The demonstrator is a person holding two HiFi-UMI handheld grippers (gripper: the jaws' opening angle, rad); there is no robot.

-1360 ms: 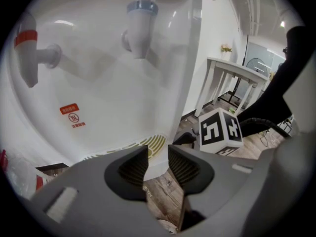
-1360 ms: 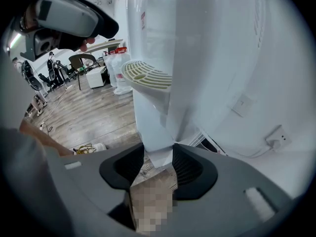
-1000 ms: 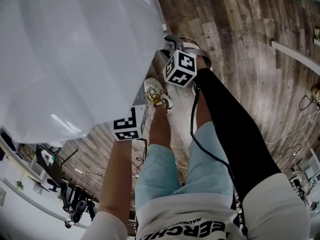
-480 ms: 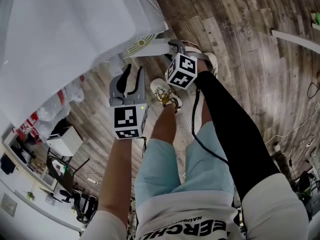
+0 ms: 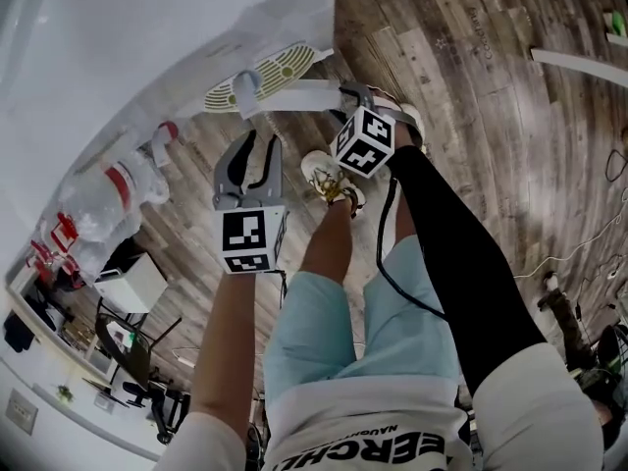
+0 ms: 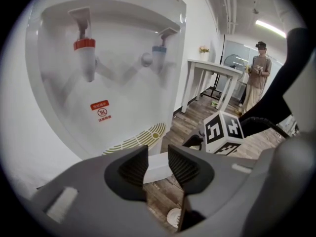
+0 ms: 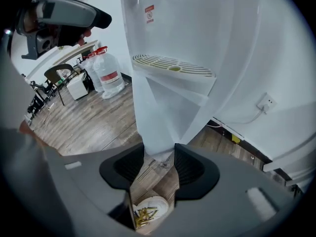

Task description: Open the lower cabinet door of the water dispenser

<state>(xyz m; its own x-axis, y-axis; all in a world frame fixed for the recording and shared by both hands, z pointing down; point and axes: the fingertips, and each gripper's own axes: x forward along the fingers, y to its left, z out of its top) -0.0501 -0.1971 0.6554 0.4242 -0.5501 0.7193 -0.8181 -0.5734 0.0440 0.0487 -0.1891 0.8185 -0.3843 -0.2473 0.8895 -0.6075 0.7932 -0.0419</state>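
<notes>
The white water dispenser fills the upper left of the head view, with its slotted drip tray showing. Below the tray, the lower cabinet door stands swung out as a narrow white panel. My right gripper is shut on the door's free edge. In the right gripper view the door runs down between the jaws of my right gripper. My left gripper hangs a little in front of the dispenser, open and holding nothing. In the left gripper view the red and blue taps and the tray lie beyond my left gripper.
Large water bottles lie on the wooden floor left of the dispenser. A chair stands nearby. A white table and a standing person are farther off. My own shoes are just below the door. A wall socket sits behind the dispenser.
The head view has pulled back from the dispenser, so its top no longer covers the scene. The drip tray, the swung-out door and the left gripper have come into sight. The right gripper keeps its hold.
</notes>
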